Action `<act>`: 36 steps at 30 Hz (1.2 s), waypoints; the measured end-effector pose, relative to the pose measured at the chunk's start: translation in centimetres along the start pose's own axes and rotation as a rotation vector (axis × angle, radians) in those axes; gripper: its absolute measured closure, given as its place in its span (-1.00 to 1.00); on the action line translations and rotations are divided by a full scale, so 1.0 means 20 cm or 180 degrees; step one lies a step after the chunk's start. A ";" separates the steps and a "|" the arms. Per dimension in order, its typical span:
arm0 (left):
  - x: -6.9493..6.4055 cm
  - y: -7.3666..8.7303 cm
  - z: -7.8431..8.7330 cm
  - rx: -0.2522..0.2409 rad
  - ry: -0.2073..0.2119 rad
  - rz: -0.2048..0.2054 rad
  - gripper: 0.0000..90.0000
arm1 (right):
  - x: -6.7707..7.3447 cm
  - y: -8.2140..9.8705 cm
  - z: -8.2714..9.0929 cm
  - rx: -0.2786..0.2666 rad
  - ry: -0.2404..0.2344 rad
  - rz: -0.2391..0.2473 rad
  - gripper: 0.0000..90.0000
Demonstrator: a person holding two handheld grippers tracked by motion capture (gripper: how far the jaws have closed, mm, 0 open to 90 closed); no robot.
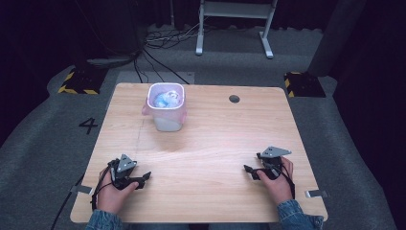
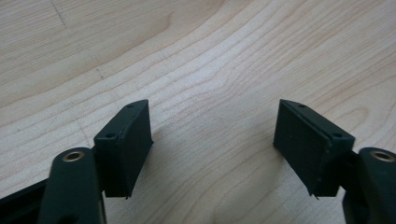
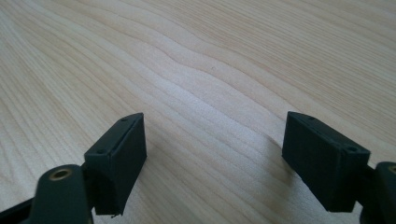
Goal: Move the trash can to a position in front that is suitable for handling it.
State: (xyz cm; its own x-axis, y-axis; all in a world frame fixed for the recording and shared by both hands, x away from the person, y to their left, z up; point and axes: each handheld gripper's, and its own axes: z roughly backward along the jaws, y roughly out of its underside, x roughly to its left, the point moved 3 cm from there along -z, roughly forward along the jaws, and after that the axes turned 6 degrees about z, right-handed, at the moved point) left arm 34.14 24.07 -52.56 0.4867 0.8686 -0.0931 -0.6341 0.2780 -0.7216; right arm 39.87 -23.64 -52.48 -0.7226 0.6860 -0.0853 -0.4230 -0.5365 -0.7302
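- Bin [image 1: 166,113] stands upright on the table [image 1: 215,134] at about 11 o'clock from the table's middle, near the far edge; it is pale pink, see-through, with blue and white stuff inside that I cannot make out.
- Left gripper [image 1: 142,179] rests low at 7 o'clock, near the near edge, held in the person's left hand [image 1: 114,194]; in the left gripper view [image 2: 212,140] its jaws stand wide apart with bare wood between them.
- Right gripper [image 1: 250,171] sits at 5 o'clock, in the right hand [image 1: 277,184]; in the right gripper view [image 3: 212,154] its jaws are likewise spread and grip nothing.
- The two grippers are well apart, tips turned toward each other, and both far from the bin.
- A small dark hole [image 1: 234,98] sits in the tabletop at 1 o'clock, well to the right of the bin.
- Bare wood runs from each gripper up to the bin.
- Beyond the far edge lie cables [image 1: 163,40] and a white frame [image 1: 234,24] on the grey floor.
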 end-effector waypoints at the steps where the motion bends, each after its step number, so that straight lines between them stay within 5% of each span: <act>1: 0.00 0.00 0.00 0.0000 0.0000 0.0000 -0.45 | 0.00 0.00 0.00 0.0000 0.0000 0.0000 -0.52; 8: 0.04 -0.04 0.02 -0.0047 -0.0107 0.0068 -0.48 | 0.00 0.00 0.00 -0.0001 -0.0003 0.0001 -0.52; 14: 0.06 -0.26 0.16 -0.0373 -0.0080 0.0030 -0.43 | 0.00 0.00 0.00 -0.0004 -0.0002 0.0000 -0.52; 21: 0.06 -0.46 0.17 -0.0471 -0.0016 0.0028 -0.36 | 0.00 0.00 0.00 -0.0011 -0.0007 0.0013 -0.49; 27: 0.01 -0.65 0.15 -0.0483 -0.0159 -0.0272 -0.30 | 0.00 0.00 0.00 -0.0011 -0.0017 0.0013 -0.49; 29: -0.04 -0.75 0.15 -0.0622 -0.0078 -0.0289 -0.28 | 0.00 0.00 0.00 -0.0010 -0.0020 0.0011 -0.49; 36: -0.06 -0.91 0.09 -0.0670 0.0032 -0.0445 -0.21 | 0.00 0.00 0.00 -0.0011 -0.0021 0.0011 -0.49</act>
State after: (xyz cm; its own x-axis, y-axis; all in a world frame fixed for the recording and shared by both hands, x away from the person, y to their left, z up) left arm 44.02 18.71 -37.96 0.5676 0.8232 0.0116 -0.4215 0.3027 -0.8548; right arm 39.83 -23.59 -52.48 -0.7277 0.6808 -0.0835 -0.4186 -0.5372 -0.7323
